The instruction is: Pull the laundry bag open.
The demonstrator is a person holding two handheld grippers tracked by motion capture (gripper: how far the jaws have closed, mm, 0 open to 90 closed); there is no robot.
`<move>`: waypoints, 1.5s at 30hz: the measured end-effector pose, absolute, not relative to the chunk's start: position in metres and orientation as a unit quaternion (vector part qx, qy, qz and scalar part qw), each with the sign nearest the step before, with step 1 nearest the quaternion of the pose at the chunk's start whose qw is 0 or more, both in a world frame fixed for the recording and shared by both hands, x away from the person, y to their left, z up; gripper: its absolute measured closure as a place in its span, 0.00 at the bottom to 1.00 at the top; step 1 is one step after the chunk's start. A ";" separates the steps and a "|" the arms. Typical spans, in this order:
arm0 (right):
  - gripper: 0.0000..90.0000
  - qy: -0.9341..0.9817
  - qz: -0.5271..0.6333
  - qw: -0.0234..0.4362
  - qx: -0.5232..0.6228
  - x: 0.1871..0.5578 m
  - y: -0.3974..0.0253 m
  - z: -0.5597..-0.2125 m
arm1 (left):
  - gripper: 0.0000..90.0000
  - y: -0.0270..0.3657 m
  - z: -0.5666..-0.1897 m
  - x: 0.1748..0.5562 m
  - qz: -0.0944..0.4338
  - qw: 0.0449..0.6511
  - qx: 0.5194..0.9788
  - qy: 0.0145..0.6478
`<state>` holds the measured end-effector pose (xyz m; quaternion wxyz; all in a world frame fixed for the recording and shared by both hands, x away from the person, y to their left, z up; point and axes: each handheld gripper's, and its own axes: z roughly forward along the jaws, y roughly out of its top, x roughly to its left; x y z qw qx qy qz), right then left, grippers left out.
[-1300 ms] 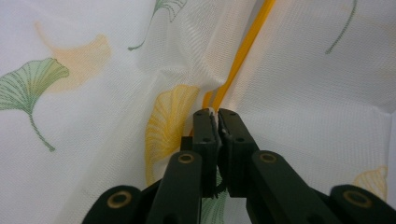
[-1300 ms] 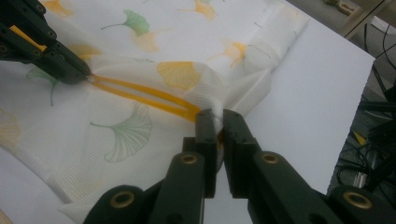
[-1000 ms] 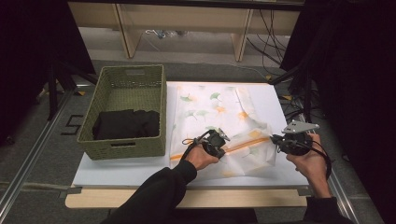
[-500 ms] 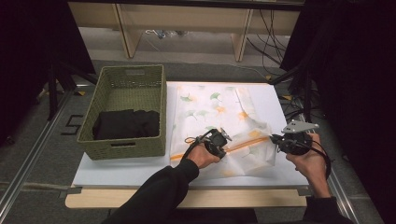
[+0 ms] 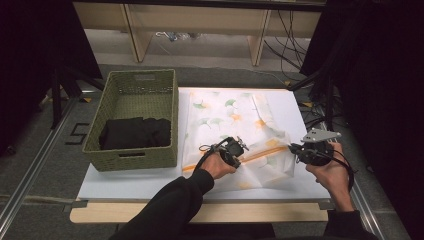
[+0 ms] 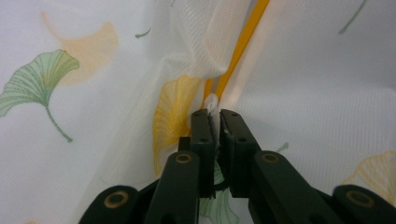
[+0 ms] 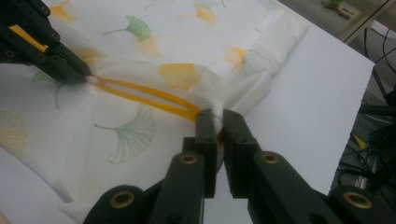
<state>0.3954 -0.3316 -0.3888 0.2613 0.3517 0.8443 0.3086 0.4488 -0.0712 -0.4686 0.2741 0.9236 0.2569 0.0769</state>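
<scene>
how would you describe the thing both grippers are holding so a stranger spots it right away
On the white table, right of the green basket, lies a sheer white bag. It is printed with green and orange leaves, and an orange zipper runs between the left gripper and right gripper.

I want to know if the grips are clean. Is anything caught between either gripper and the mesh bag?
Nothing visible. The left gripper pinches the bag directly beside its orange zipper, and the right gripper pinches the bag's edge at the zipper's other end, with no other item between.

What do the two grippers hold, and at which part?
Both hold the mesh bag along its orange zipper line: left gripper at one end, right gripper at the other.
</scene>
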 end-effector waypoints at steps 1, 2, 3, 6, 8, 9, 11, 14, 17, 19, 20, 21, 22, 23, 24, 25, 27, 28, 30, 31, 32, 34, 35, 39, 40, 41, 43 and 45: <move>0.96 0.844 0.309 0.261 0.352 0.395 -0.332 -0.389 | 0.95 -0.071 -0.469 0.449 0.077 0.274 0.924 0.257; 0.96 0.846 0.308 0.261 0.349 0.395 -0.332 -0.388 | 0.96 -0.072 -0.468 0.449 0.078 0.268 0.928 0.247; 0.96 0.846 0.308 0.261 0.349 0.395 -0.332 -0.388 | 0.97 -0.072 -0.468 0.449 0.078 0.268 0.928 0.247; 0.96 0.845 0.309 0.261 0.349 0.396 -0.333 -0.388 | 0.99 -0.072 -0.468 0.448 0.078 0.273 0.929 0.236; 0.96 0.844 0.306 0.264 0.353 0.395 -0.333 -0.389 | 0.99 -0.072 -0.468 0.447 0.076 0.277 0.930 0.227; 0.96 0.844 0.307 0.255 0.359 0.395 -0.333 -0.389 | 0.99 -0.072 -0.467 0.447 0.078 0.270 0.935 0.216; 0.96 0.842 0.309 0.259 0.358 0.396 -0.334 -0.389 | 0.99 -0.072 -0.468 0.447 0.078 0.273 0.935 0.215; 0.96 0.843 0.311 0.259 0.354 0.396 -0.334 -0.389 | 0.99 -0.072 -0.468 0.448 0.076 0.273 0.934 0.219; 0.96 0.842 0.311 0.260 0.356 0.396 -0.334 -0.388 | 0.99 -0.073 -0.468 0.446 0.082 0.272 0.933 0.221; 0.96 0.843 0.310 0.262 0.352 0.396 -0.334 -0.388 | 1.00 -0.074 -0.467 0.445 0.092 0.264 0.937 0.211; 0.96 0.843 0.310 0.262 0.352 0.396 -0.334 -0.388 | 1.00 -0.074 -0.467 0.445 0.092 0.264 0.937 0.211; 0.96 0.844 0.310 0.262 0.352 0.396 -0.334 -0.389 | 1.00 -0.074 -0.467 0.444 0.098 0.264 0.936 0.211; 0.96 0.846 0.306 0.267 0.346 0.397 -0.336 -0.389 | 1.00 -0.073 -0.467 0.444 0.103 0.263 0.936 0.211; 0.96 0.846 0.306 0.267 0.346 0.397 -0.336 -0.389 | 1.00 -0.072 -0.466 0.445 0.104 0.264 0.935 0.214; 0.96 0.844 0.307 0.263 0.352 0.397 -0.336 -0.390 | 1.00 -0.069 -0.464 0.445 0.104 0.263 0.935 0.214; 0.96 0.844 0.306 0.260 0.357 0.396 -0.336 -0.390 | 1.00 -0.067 -0.463 0.445 0.107 0.266 0.934 0.213; 0.96 0.844 0.306 0.256 0.360 0.396 -0.337 -0.391 | 1.00 -0.063 -0.460 0.445 0.108 0.269 0.933 0.215; 0.96 0.844 0.304 0.257 0.359 0.397 -0.337 -0.392 | 1.00 -0.060 -0.457 0.445 0.112 0.272 0.931 0.215; 0.96 0.843 0.302 0.246 0.370 0.395 -0.336 -0.392 | 1.00 -0.056 -0.455 0.445 0.111 0.272 0.930 0.219; 0.96 0.845 0.303 0.247 0.366 0.396 -0.336 -0.393 | 1.00 -0.053 -0.453 0.446 0.116 0.272 0.930 0.218; 0.96 0.846 0.303 0.252 0.359 0.397 -0.336 -0.393 | 1.00 -0.053 -0.452 0.446 0.115 0.274 0.929 0.220; 0.96 0.844 0.301 0.245 0.371 0.396 -0.334 -0.393 | 1.00 -0.050 -0.452 0.446 0.113 0.275 0.929 0.221; 0.96 0.845 0.300 0.243 0.370 0.395 -0.334 -0.393 | 1.00 -0.050 -0.452 0.446 0.113 0.275 0.929 0.221; 0.96 0.844 0.298 0.243 0.374 0.395 -0.334 -0.394 | 1.00 -0.049 -0.452 0.446 0.111 0.275 0.929 0.223; 0.96 0.843 0.302 0.243 0.374 0.396 -0.334 -0.394 | 1.00 -0.050 -0.452 0.446 0.107 0.275 0.929 0.223; 0.96 0.843 0.298 0.245 0.374 0.395 -0.334 -0.394 | 1.00 -0.049 -0.452 0.446 0.111 0.275 0.929 0.221; 0.96 0.842 0.301 0.245 0.376 0.395 -0.334 -0.394 | 1.00 -0.049 -0.453 0.447 0.108 0.272 0.929 0.225; 0.96 0.845 0.299 0.242 0.372 0.396 -0.334 -0.394 | 1.00 -0.049 -0.454 0.447 0.109 0.271 0.930 0.223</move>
